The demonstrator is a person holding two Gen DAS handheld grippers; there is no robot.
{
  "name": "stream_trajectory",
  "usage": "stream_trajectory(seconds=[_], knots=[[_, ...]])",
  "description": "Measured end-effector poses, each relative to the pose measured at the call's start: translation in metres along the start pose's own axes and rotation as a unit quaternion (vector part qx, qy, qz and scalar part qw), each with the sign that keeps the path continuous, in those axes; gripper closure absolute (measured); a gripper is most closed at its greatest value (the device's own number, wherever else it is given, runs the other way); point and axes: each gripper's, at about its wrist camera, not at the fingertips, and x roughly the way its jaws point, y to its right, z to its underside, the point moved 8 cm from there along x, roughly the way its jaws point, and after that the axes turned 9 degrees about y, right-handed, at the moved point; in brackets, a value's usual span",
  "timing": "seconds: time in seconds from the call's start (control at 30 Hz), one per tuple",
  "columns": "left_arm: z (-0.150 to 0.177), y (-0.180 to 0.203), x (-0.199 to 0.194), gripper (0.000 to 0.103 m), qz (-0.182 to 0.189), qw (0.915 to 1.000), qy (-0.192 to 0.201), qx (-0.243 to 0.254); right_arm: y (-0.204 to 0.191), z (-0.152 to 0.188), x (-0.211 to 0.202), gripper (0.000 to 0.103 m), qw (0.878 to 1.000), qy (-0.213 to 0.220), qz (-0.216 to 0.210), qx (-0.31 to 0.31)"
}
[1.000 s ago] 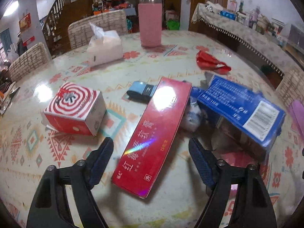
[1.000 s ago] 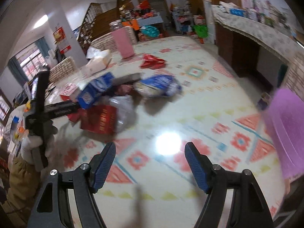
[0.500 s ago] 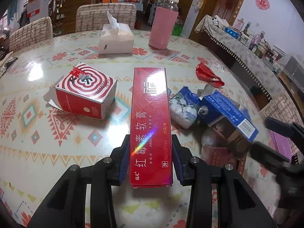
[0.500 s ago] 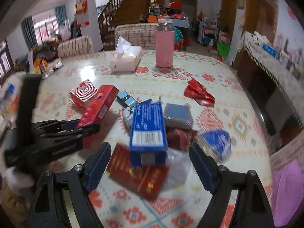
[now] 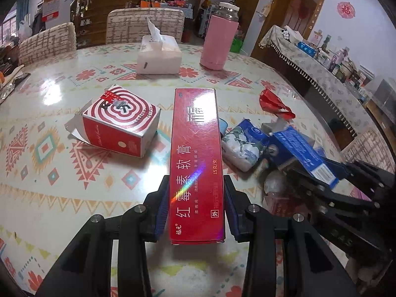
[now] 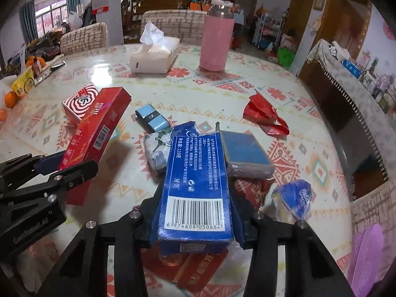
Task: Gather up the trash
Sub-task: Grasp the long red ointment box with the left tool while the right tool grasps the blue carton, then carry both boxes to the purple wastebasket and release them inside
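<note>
My left gripper [image 5: 196, 210] is shut on a long red ointment box [image 5: 195, 153], held lengthwise over the table; the box also shows in the right wrist view [image 6: 96, 128]. My right gripper [image 6: 195, 212] is shut on a blue toothpaste box [image 6: 195, 185] with a barcode; it shows at the right of the left wrist view [image 5: 304, 156]. Around it lie a red flat packet [image 6: 193, 269], a blue-white wrapper [image 6: 156, 148], a blue block [image 6: 245, 153], a crumpled blue bag [image 6: 297, 198] and a red wrapper [image 6: 264, 113].
A red-white spiral box [image 5: 118, 121] lies left of the red box. A small light-blue pack [image 6: 151, 118] lies mid-table. A tissue pack [image 5: 158, 57] and a pink bottle [image 5: 220, 39] stand at the back. Chairs ring the table's far edge. Oranges [image 6: 10, 99] sit far left.
The left gripper closed on the red box and raised it. The right gripper swung over to the trash pile and closed on the blue toothpaste box.
</note>
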Motion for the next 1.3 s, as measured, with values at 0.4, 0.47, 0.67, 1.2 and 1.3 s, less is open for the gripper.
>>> stream_trajectory(seconds=[0.4,0.47,0.67,1.2,1.3], knots=[[0.004,0.001,0.001,0.064,-0.018,0.9998,0.004,0.010,0.032,0.020,-0.079,0.053,0.997,0.060,-0.002,0.049],[0.005,0.003,0.001,0.064,-0.021,0.9996,0.007,0.017,0.042,0.030,-0.092,0.053,0.996,0.064,-0.001,0.065],[0.006,0.007,-0.001,0.064,-0.037,0.9986,0.018,0.032,0.082,0.069,-0.133,0.053,0.990,0.079,0.012,0.115],[0.016,0.073,-0.049,0.064,-0.043,0.9929,0.054,0.097,0.196,0.167,-0.204,0.053,0.964,0.109,0.058,0.235],[0.022,0.109,-0.062,0.064,-0.021,0.9897,0.059,0.129,0.206,0.176,-0.207,0.053,0.960,0.115,0.054,0.251]])
